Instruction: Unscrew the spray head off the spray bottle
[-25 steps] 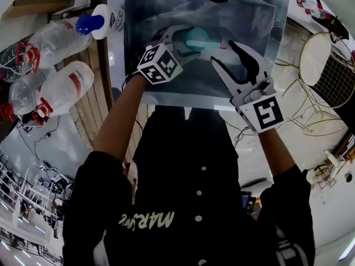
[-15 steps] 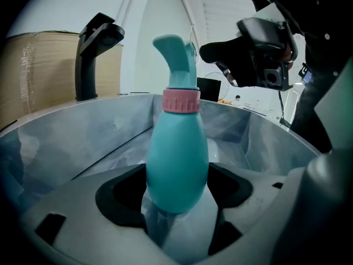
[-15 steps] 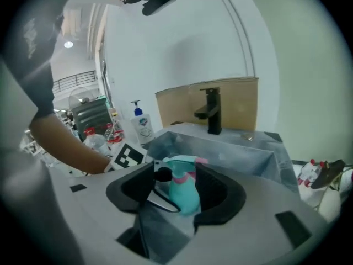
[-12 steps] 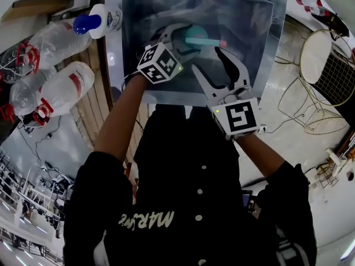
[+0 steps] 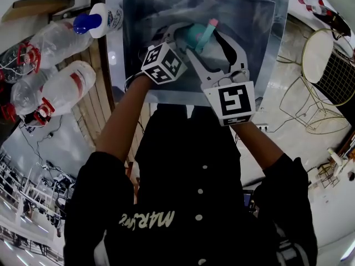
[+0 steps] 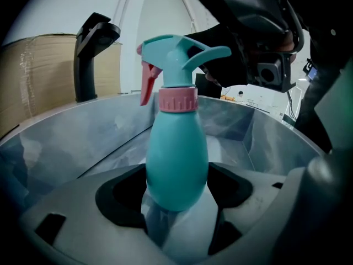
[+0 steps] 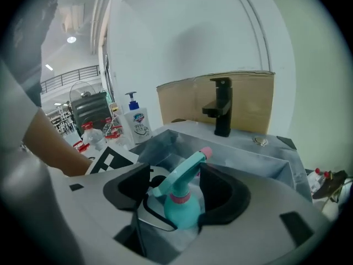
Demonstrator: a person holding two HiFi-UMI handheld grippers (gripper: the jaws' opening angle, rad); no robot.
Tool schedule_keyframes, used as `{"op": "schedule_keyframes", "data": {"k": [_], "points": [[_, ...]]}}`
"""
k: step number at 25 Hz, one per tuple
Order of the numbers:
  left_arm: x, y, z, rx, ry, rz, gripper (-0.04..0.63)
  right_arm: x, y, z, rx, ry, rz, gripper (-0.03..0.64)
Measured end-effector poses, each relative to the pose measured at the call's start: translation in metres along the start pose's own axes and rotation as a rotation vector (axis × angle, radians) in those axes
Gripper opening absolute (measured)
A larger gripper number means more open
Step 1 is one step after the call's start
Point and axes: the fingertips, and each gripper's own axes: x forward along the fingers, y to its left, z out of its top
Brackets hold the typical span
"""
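A teal spray bottle (image 5: 195, 36) with a pink collar and pink nozzle tip stands upright in the steel sink (image 5: 258, 49). My left gripper (image 5: 176, 37) is shut on its lower body, and in the left gripper view the bottle (image 6: 176, 164) sits between the black pads. My right gripper (image 5: 204, 42) reaches in from the near right. Its jaws are opening and stand on either side of the spray head (image 7: 185, 175), apart from it. In the right gripper view my right gripper (image 7: 176, 189) brackets the bottle's top, with the nozzle pointing toward the faucet.
A black faucet (image 7: 220, 112) rises at the sink's far edge, with cardboard (image 7: 251, 98) behind it. A blue-capped soap pump bottle (image 5: 100, 21) and plastic water bottles (image 5: 61, 87) lie on the counter at left. A wire-frame stand (image 5: 327, 65) is on the floor at right.
My right gripper has moved left from beside the bottle until its jaws bracket the spray head. The nozzle has swung from pointing right to pointing away. The left gripper has held still.
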Motion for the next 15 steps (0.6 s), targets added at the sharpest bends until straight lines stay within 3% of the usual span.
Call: {"op": "schedule_keyframes", "data": {"k": [3, 4, 7, 10, 15], "points": [[0.000, 0.001, 0.000, 0.004, 0.006, 0.001, 0.360, 0.009, -0.001, 0.003, -0.108, 0.022, -0.042, 0.264], [0.000, 0.000, 0.000, 0.004, 0.007, 0.000, 0.360, 0.011, -0.002, 0.004, -0.156, 0.026, -0.048, 0.222], [0.000, -0.001, 0.001, 0.009, 0.009, -0.006, 0.360, 0.011, 0.001, 0.006, -0.306, 0.009, 0.008, 0.147], [0.000, 0.000, 0.000, 0.016, 0.009, -0.014, 0.360, 0.012, 0.012, 0.006, -0.397, -0.063, 0.181, 0.101], [0.000, 0.000, 0.000, 0.037, -0.004, -0.038, 0.360, 0.003, 0.021, -0.001, -0.512, -0.076, 0.614, 0.087]]}}
